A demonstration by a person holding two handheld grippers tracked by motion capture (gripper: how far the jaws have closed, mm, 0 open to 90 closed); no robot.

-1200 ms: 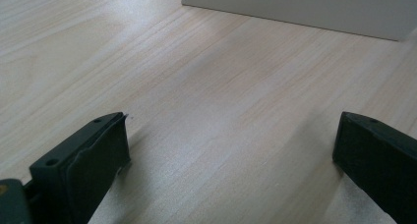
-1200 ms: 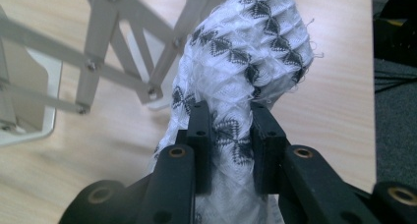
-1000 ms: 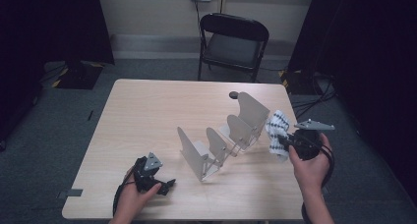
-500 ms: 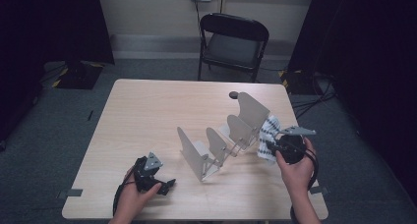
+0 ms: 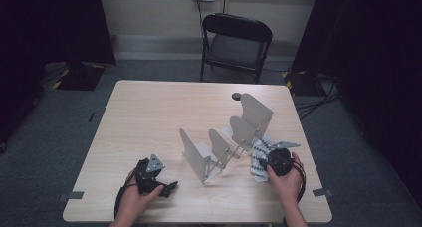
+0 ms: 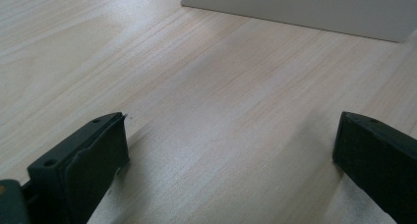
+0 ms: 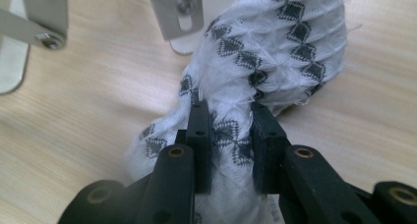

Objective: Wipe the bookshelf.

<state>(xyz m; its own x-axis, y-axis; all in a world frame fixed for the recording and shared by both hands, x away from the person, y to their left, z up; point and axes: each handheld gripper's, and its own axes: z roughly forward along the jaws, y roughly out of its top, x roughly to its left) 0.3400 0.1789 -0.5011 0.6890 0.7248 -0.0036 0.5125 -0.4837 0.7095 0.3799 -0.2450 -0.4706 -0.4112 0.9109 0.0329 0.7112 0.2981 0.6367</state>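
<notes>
**Right claw pinching the patterned cloth beside the metal rack**

My right claw (image 7: 228,121) has its jaws pressed onto a bunched white cloth (image 7: 275,52) with a black diamond pattern; a fold of it sits squeezed between the two black jaws, and the rest of the fabric spills forward past them onto the worktop (image 7: 88,101). Seen from above, the cloth (image 5: 260,155) lies at the right end of the grey metal rack (image 5: 226,142), just beside its foot, with my right hand (image 5: 283,174) over the near part of it. In the right gripper view, the rack's bracket and bolt stand close behind the cloth.

My left claw (image 6: 231,150) rests low over the bare worktop with its jaws spread wide and nothing between them. From above it sits near the front left edge (image 5: 154,179), well apart from the cloth, with one upright plate of the rack (image 6: 305,10) ahead of it.
</notes>
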